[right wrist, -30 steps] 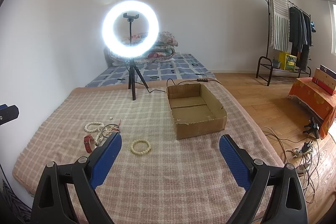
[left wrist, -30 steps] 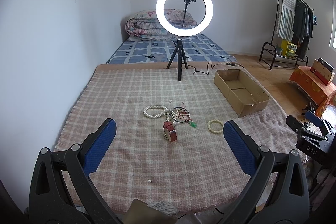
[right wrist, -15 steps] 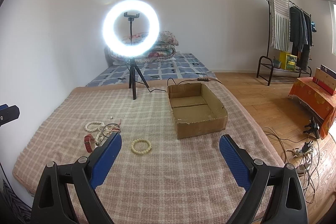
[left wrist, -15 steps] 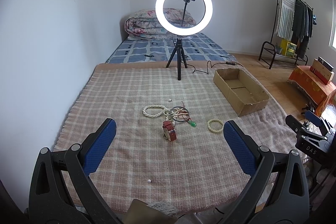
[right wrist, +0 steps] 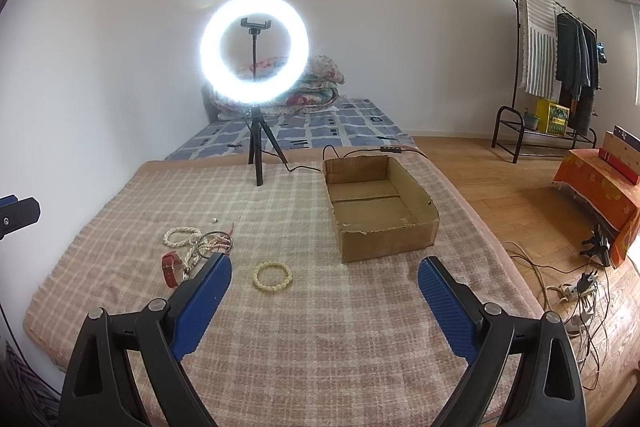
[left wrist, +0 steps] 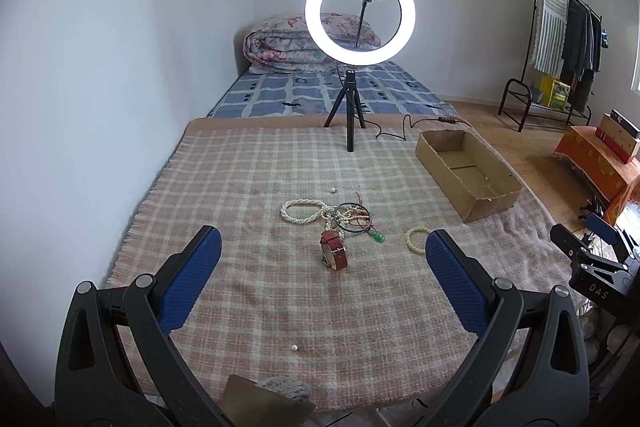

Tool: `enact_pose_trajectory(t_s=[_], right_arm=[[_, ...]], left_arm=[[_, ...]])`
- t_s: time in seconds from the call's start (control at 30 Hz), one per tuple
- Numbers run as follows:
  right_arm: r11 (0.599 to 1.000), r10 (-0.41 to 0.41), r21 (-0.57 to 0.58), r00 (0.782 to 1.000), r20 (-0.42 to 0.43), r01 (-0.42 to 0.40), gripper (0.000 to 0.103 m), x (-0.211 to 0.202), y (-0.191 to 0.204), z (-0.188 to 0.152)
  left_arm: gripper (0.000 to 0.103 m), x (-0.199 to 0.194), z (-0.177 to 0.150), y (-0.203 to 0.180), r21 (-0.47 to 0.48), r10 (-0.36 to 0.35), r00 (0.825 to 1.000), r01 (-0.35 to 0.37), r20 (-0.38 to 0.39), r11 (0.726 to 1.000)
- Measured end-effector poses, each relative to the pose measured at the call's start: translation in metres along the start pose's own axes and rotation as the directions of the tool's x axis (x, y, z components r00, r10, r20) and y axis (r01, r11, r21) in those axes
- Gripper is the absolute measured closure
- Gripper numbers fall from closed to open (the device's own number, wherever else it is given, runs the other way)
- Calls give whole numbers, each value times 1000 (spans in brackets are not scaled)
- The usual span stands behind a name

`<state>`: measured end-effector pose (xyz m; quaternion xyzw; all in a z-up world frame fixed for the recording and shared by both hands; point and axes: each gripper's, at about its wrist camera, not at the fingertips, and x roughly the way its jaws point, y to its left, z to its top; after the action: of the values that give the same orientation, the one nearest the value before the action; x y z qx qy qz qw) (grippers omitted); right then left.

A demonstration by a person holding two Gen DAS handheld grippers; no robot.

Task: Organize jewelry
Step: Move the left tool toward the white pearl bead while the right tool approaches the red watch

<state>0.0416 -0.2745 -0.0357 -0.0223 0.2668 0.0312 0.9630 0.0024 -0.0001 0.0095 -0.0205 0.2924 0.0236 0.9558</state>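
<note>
Jewelry untouched; left gripper (left wrist: 323, 269) and right gripper (right wrist: 325, 289) both spread, empty.
Pale yellow beaded bracelet (right wrist: 273, 277) lies lower centre, apart from open cardboard box (right wrist: 384, 239); likely light, rolls easily, so pinch across its rim.

Bright, even room light with strong fisheye bending in both views.

The lit ring light (left wrist: 360, 13) blooms into white glare with a soft halo in the right wrist view (right wrist: 254, 48), while the left wrist view keeps it crisp. Daylight falls on the wooden floor (right wrist: 516, 195) at the right. Shadows on the checked blanket (left wrist: 280, 187) are faint. Black vignette fills the corners, and walls curve towards the edges; focus is sharp throughout.
</note>
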Motion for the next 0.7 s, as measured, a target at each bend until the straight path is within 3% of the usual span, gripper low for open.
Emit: enact_pose_trajectory(t_s=[0.43, 0.57, 0.7], right_arm=[[998, 26, -60, 1000, 5, -25, 7, 15, 20, -5], [993, 44, -112, 999, -13, -45, 10, 22, 32, -6], [985, 57, -160, 998, -34, -61, 14, 29, 41, -3]], left_arm=[[0, 16, -2, 75, -44, 114, 993, -115, -25, 992], [0, 27, 2, 92, -61, 122, 991, -125, -53, 990], [0, 37, 0, 99, -60, 82, 993, -87, -91, 994]])
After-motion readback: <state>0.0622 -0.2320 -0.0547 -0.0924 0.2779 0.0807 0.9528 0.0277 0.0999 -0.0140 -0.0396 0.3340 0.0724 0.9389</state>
